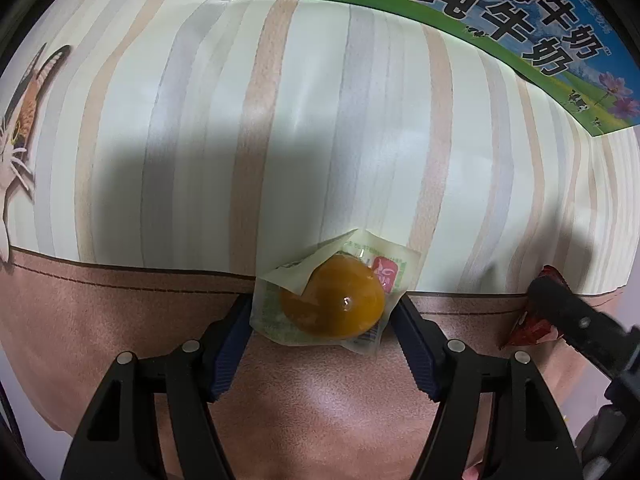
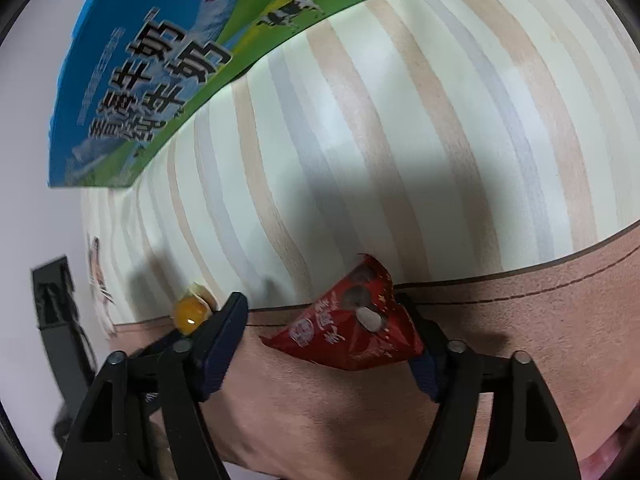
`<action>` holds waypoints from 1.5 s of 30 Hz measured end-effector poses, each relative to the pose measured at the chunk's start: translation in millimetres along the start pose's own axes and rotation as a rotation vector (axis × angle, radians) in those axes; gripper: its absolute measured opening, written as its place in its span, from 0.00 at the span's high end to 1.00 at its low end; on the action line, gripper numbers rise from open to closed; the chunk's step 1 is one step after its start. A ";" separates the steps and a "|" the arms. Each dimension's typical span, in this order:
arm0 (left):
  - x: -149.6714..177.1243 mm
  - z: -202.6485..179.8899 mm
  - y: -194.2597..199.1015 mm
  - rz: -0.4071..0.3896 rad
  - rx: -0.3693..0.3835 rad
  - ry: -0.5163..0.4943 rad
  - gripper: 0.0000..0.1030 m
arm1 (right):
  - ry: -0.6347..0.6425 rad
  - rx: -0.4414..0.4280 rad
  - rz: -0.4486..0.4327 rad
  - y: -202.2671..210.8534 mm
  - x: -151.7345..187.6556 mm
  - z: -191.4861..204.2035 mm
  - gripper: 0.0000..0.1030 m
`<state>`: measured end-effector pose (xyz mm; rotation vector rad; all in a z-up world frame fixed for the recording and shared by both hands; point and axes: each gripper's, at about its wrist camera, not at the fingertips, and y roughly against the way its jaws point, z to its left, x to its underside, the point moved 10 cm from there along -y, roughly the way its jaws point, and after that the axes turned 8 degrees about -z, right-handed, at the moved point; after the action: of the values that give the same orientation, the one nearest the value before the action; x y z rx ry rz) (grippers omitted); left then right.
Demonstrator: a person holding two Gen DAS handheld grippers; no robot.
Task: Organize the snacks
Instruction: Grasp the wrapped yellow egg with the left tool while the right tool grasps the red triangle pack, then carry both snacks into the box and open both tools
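A clear packet with an orange-brown egg-shaped snack (image 1: 332, 304) lies on the tablecloth between the fingers of my left gripper (image 1: 322, 308). The jaws stand wide, one on each side of the packet, close to its edges. A red triangular snack packet (image 2: 352, 328) lies between the fingers of my right gripper (image 2: 322, 312), whose jaws are also wide; the right finger touches the packet's corner. The red packet (image 1: 536, 320) and the right gripper's finger (image 1: 568, 312) show at the right of the left wrist view. The egg packet (image 2: 190, 312) shows at the left of the right wrist view.
A blue and green milk carton box (image 1: 500, 20) stands at the back of the table; it also shows in the right wrist view (image 2: 160, 80). The striped tablecloth (image 1: 320, 140) has a pink border and a cat print (image 1: 20, 132) at left. A dark object (image 2: 56, 300) stands beyond the table's left edge.
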<state>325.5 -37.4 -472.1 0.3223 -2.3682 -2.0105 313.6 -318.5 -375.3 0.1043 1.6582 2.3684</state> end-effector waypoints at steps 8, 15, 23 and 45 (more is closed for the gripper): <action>12.3 -4.1 17.0 -0.025 -0.025 -0.024 0.45 | 0.050 0.002 -0.032 0.8 6.5 6.6 0.42; 19.0 -8.4 33.9 -0.018 0.019 -0.008 0.48 | 0.044 -0.048 -0.036 11.0 3.7 8.2 0.42; 12.8 -19.2 69.8 -0.054 0.068 -0.007 0.48 | 0.083 -0.099 -0.072 38.5 -2.5 24.4 0.42; -168.1 -87.1 211.7 -0.285 0.207 -0.089 0.48 | 0.226 -0.219 -0.284 162.3 -147.7 117.6 0.42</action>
<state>472.2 -62.3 -230.2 0.6214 -2.7304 -1.9196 453.8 -299.0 -170.5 -0.4236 1.3791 2.3862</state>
